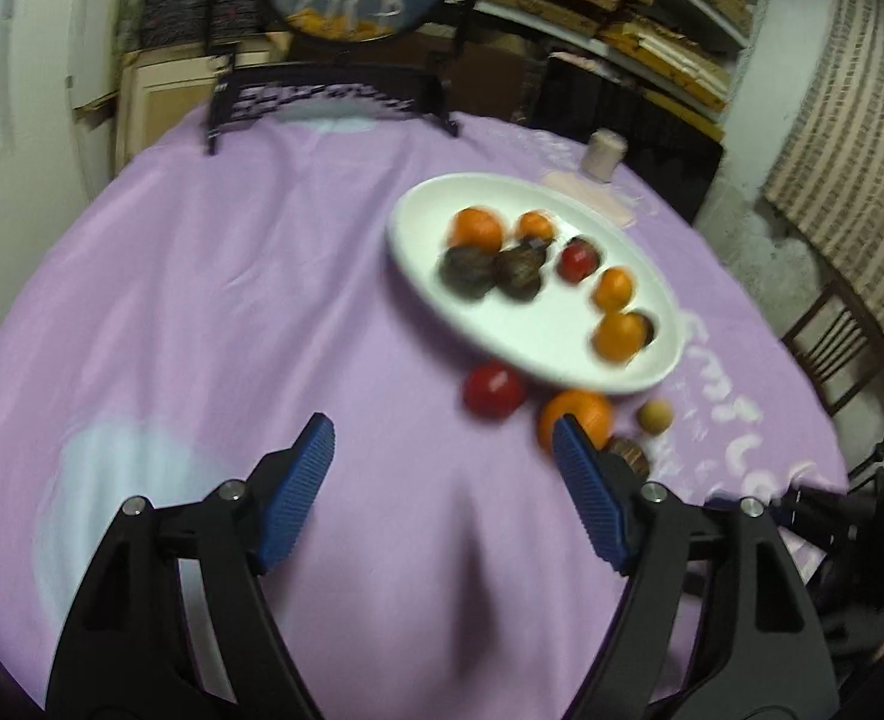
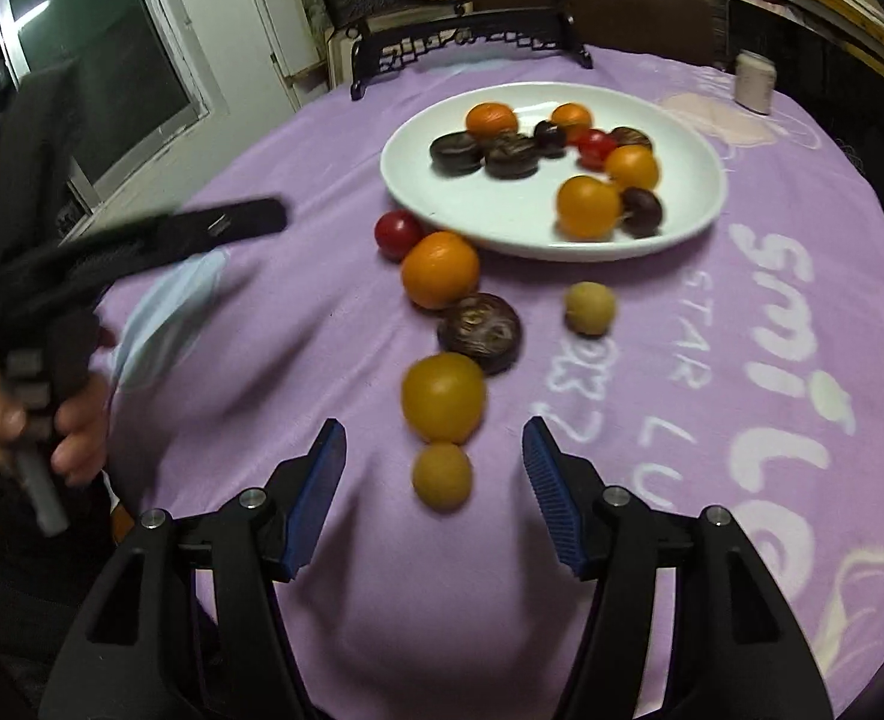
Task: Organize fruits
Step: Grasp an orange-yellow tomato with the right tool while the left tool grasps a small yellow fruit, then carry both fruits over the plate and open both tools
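A white oval plate (image 2: 682,138) on the purple tablecloth holds several oranges, dark fruits and a red one; it also shows in the left wrist view (image 1: 429,204). Loose on the cloth before it lie a red fruit (image 2: 398,234), an orange (image 2: 440,269), a dark brown fruit (image 2: 481,331), a yellow-orange fruit (image 2: 443,396), a small yellow fruit (image 2: 442,476) and a tan fruit (image 2: 590,308). My right gripper (image 2: 434,447) is open, its jaws either side of the small yellow fruit. My left gripper (image 1: 443,435) is open and empty over the cloth, left of the loose fruits.
A dark carved stand (image 2: 472,42) with a round picture stands at the table's far edge. A small pale jar (image 2: 754,81) sits far right. The left gripper and hand (image 2: 75,426) appear at the left of the right wrist view. Shelves (image 1: 652,18) and a chair (image 1: 832,342) surround the table.
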Demonstrator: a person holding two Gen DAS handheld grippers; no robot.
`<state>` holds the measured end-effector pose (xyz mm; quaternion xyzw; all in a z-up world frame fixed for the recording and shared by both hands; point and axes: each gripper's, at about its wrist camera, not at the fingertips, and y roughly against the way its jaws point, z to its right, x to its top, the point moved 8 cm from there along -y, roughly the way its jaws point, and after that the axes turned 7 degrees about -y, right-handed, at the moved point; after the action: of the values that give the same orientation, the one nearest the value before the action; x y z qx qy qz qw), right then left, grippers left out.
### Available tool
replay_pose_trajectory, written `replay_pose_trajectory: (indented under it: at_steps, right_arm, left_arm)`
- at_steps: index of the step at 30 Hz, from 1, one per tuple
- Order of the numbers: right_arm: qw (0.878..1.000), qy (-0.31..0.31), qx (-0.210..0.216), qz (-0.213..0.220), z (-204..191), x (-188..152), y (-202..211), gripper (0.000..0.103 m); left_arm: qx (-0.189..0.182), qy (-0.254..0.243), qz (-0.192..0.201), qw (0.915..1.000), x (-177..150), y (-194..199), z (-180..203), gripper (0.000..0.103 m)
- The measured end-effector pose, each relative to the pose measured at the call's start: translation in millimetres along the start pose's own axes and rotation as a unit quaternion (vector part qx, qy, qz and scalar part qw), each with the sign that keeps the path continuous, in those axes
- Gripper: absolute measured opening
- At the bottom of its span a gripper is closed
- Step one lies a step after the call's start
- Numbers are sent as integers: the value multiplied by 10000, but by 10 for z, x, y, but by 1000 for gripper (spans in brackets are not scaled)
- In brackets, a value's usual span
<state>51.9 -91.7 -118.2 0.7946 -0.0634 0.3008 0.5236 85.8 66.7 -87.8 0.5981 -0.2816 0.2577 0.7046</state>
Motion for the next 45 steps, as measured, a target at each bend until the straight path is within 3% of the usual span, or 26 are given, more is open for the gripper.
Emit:
replay_pose_trajectory:
  at_steps: [4,6,9,13,16,21,23,27,29,31,45]
  right_arm:
    - [9996,-146,15,-232,-9,42,-262,56]
    - [9997,-148,-92,-188,25,68,-311,35]
    - [9998,-188,-56,-57,59,83,-217,35]
    - [9964,-393,-576,479,342,179,173,35]
    - [9914,-653,-905,686,622,182,378,35]
    - [9897,-960,-808,685,831,37,488,35]
    - [9902,-985,-743,662,856,-31,497,35]
    - [9909,-1014,-621,635,896,-113,506,35]
    - [9913,-1006,-562,636,882,-133,507,35]
    - [9917,-1005,-503,625,885,-147,499,35]
    - [9929,-971,-440,526,876,-141,401,35]
  left_arm:
    - [98,117,-2,9999,-168,170,-142,77]
    - [88,132,-28,9999,-214,203,-146,77]
    - [-111,-21,-172,9998,-284,188,31,77]
    - [-580,-422,-323,9969,-354,147,451,77]
    - [-1009,-821,-520,9901,-425,56,871,77]
    - [-1261,-1220,-873,9806,-555,-147,1294,75]
    - [-1255,-1291,-986,9787,-598,-222,1381,72]
    - [-1212,-1349,-1206,9760,-689,-356,1475,46]
    - [-1067,-1420,-1132,9776,-670,-389,1487,40]
    - [-1029,-1429,-1132,9778,-674,-412,1499,25]
    - [-972,-1421,-969,9803,-552,-340,1450,25]
